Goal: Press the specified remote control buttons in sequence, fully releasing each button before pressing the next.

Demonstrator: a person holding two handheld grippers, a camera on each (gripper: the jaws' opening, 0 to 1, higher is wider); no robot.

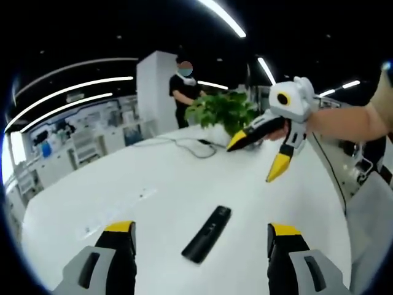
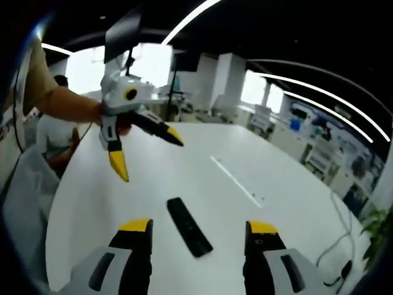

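Looking along my left gripper (image 1: pixel 202 246), I see the slim black rectangular plastic remote control (image 1: pixel 207 233) lying flat on the white oval table (image 1: pixel 153 184), between and just ahead of the parted, empty jaws, its long axis angled away toward the right. My right gripper (image 2: pixel 196 246) frames the same remote (image 2: pixel 189 226) between its own spread, empty jaws, long axis angled away toward the left. I judge the two about equally near, both hovering clear of it, and the remote's dark face shows no buttons I can make out.
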